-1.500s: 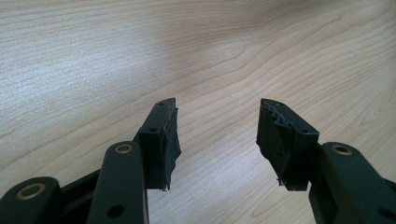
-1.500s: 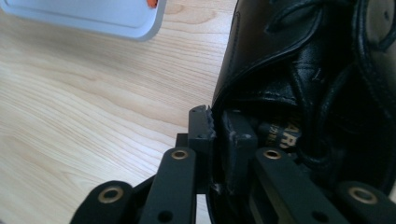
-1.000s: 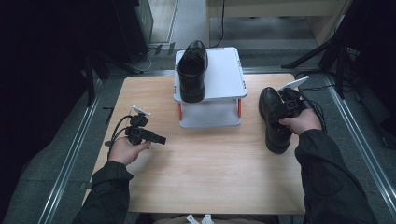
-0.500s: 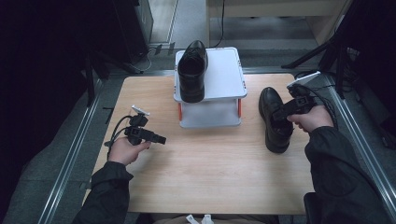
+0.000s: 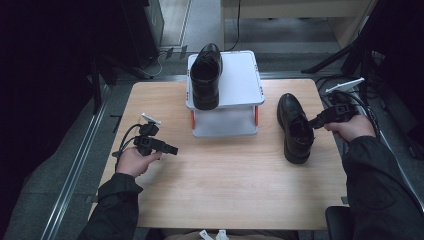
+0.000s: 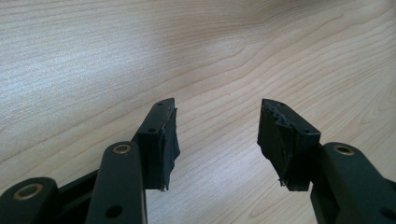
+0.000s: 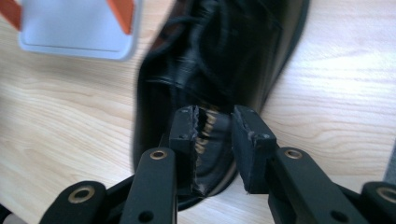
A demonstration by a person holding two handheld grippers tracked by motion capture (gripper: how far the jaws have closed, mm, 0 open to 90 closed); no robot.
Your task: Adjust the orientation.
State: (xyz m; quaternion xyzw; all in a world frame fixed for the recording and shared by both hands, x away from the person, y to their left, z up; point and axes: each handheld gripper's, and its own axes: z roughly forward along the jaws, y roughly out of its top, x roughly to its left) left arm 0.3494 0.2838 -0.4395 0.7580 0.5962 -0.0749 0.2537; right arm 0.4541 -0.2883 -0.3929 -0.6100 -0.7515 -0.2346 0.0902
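Placing the second shoe beside the white stand (image 5: 225, 100). My right gripper (image 5: 314, 123) has just been opening its jaws, and it has drawn back a little from the black shoe on the table (image 5: 295, 127) since a second ago, when my hand lay over that shoe's collar. In the right gripper view the pads (image 7: 187, 135) stand slightly apart with the shoe's heel rim (image 7: 210, 135) still between them; they look off the leather, so I judge the shoe released, though the blur leaves some doubt about light contact. This shoe rests on the wooden table (image 5: 225, 190) to the right of the stand, near it but not touching, toe pointing away from me. Its mate, the black shoe on the stand (image 5: 205, 75), sits on the left half of the stand's top, as it did a second ago.

My left gripper (image 5: 172, 149) hovers to the left of the stand and nearer to me, jaws wide apart over bare wood, holding nothing, in the same spot as before.

As I read it, the release ends the set-down; the right half of the stand's top remains free for this shoe if the pair belongs together.
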